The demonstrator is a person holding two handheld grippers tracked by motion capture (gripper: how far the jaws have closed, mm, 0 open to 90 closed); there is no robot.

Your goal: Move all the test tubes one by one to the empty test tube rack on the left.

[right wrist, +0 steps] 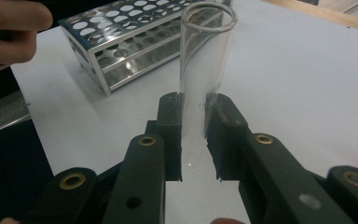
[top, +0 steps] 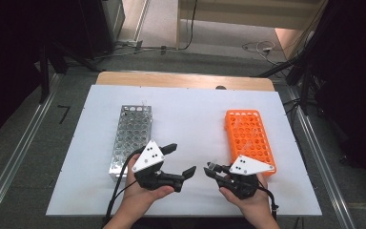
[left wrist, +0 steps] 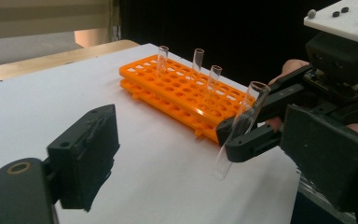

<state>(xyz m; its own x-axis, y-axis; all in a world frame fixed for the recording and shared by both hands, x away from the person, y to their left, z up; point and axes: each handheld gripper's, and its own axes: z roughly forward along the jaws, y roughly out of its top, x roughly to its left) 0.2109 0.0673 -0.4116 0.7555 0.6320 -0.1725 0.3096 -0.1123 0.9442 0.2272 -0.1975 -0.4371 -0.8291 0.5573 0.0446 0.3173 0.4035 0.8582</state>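
Observation:
My right gripper [top: 213, 168] [right wrist: 193, 121] is shut on a clear glass test tube [right wrist: 207, 56] [left wrist: 244, 116], gripped low on its body with the open mouth up and a slight tilt. It hovers just above the white mat. The left gripper [top: 180, 160] [left wrist: 200, 140] stands open a short way to the left, its jaws facing the tube without touching it. An orange tube rack [top: 249, 138] [left wrist: 177, 88] lies at the right with three glass tubes standing in it. A metal tube rack [top: 131, 138] [right wrist: 121, 32] lies at the left.
A white mat [top: 186, 114] covers the wooden table [top: 186, 78]. The two racks lie parallel with a bare strip of mat between them. Dark stands and cables surround the table on the floor. Fingers of the person's left hand [right wrist: 9, 32] appear in the right gripper view.

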